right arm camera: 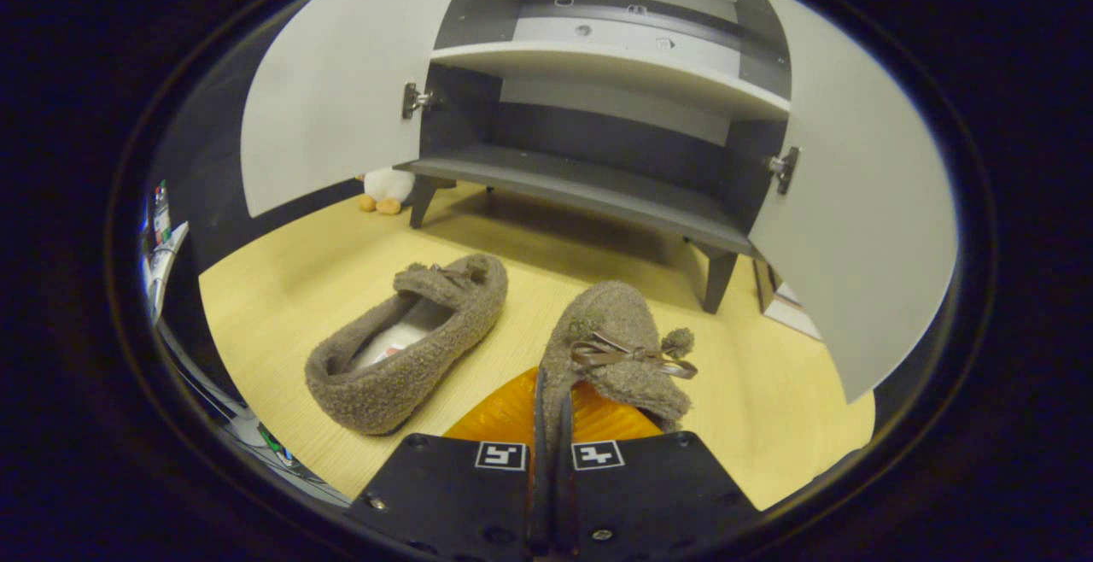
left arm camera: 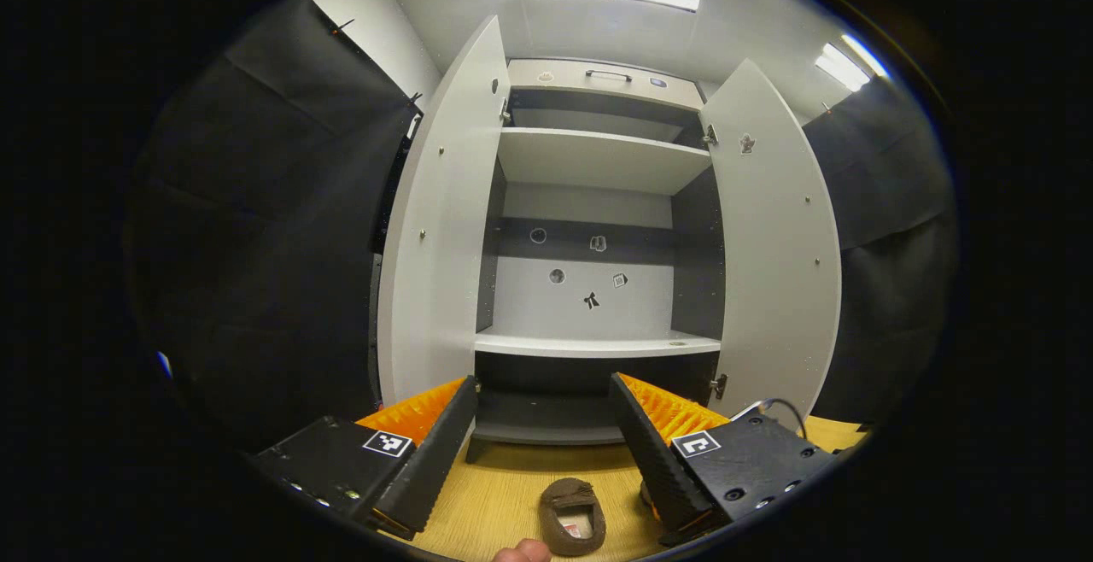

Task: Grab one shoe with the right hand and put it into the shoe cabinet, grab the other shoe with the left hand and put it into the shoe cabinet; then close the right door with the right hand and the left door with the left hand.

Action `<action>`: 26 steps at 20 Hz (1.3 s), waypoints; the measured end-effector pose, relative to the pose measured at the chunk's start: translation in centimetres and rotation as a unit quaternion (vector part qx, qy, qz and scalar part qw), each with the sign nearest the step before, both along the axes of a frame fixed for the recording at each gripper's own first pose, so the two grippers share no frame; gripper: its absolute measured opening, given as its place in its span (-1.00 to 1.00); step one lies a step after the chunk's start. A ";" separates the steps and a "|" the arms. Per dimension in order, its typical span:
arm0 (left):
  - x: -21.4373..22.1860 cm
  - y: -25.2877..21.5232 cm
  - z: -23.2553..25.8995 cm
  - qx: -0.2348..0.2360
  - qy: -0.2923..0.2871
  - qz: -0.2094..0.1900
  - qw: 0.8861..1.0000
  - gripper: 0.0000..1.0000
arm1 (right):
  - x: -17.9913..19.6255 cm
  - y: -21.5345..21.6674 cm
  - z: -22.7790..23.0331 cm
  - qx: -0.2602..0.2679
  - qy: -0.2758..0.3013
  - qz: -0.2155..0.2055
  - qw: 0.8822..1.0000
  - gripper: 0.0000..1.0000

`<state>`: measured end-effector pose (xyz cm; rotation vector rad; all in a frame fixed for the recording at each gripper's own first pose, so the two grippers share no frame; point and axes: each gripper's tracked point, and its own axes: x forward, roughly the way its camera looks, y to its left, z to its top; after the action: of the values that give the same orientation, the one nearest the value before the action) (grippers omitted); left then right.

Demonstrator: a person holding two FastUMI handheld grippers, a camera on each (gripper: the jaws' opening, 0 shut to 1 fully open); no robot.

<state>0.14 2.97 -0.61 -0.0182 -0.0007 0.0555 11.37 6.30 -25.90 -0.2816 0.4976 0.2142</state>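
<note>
Two shoes (right arm camera: 408, 348) (right arm camera: 610, 348) are noted as grey-brown fleece, each with a brown ribbon bow. The shoe cabinet (left arm camera: 598, 160) is recorded with white doors and shelves, dark grey interior. Floor (right arm camera: 341, 263) at 6 o'clock: pale yellow wood grain.

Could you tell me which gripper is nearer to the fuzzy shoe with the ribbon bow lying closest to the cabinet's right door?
Right. The right gripper is shut on that shoe's heel edge. The left gripper hangs open, high above the floor, facing the cabinet.
</note>
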 end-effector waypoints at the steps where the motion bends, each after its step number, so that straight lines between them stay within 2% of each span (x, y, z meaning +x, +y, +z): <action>1: 0.1 -0.1 -0.1 -0.002 0.000 -0.002 1.000 0.89 | 0.0 0.0 1.8 0.006 -0.018 0.001 1.000 -0.87; 2: 0.1 -0.3 -0.1 -0.006 -0.001 -0.006 1.000 0.99 | -0.1 0.1 4.0 0.019 -0.033 -0.001 0.999 -0.87; 3: 0.2 -0.5 -0.1 -0.008 -0.002 -0.008 1.000 0.90 | -0.3 0.3 6.3 0.038 -0.048 -0.004 0.998 -0.87; 5: 0.4 -0.7 -0.4 -0.011 0.000 -0.011 1.000 0.89 | -0.3 0.6 11.6 0.079 -0.089 -0.012 0.993 -0.87; 8: 0.2 -1.3 -0.7 -0.015 0.003 -0.019 1.000 0.89 | 0.4 1.2 19.9 0.106 -0.152 -0.011 0.983 -0.87; 11: 0.1 -1.4 -0.7 -0.014 0.004 -0.022 1.000 0.89 | 3.1 2.2 26.8 0.110 -0.189 0.001 0.976 -0.87; 14: -0.3 -1.1 -0.7 -0.015 0.006 -0.017 1.000 0.89 | 8.1 2.4 31.8 0.095 -0.198 -0.011 0.976 -0.87; 19: -0.5 -0.7 -1.2 -0.013 0.018 -0.019 1.000 0.89 | 17.8 2.4 34.8 0.070 -0.174 -0.040 0.981 -0.87; 25: -0.7 1.5 -1.7 -0.015 0.024 0.010 1.000 0.89 | 26.4 1.7 33.1 0.002 -0.113 -0.067 0.991 -0.87; 26: -0.7 1.8 -1.8 -0.014 0.026 0.015 0.999 0.99 | 27.4 1.5 32.2 -0.009 -0.097 -0.071 0.993 -0.87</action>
<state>-0.51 4.74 -2.39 -0.0444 0.0515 0.0857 38.75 7.84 6.31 -0.2802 0.3264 0.0428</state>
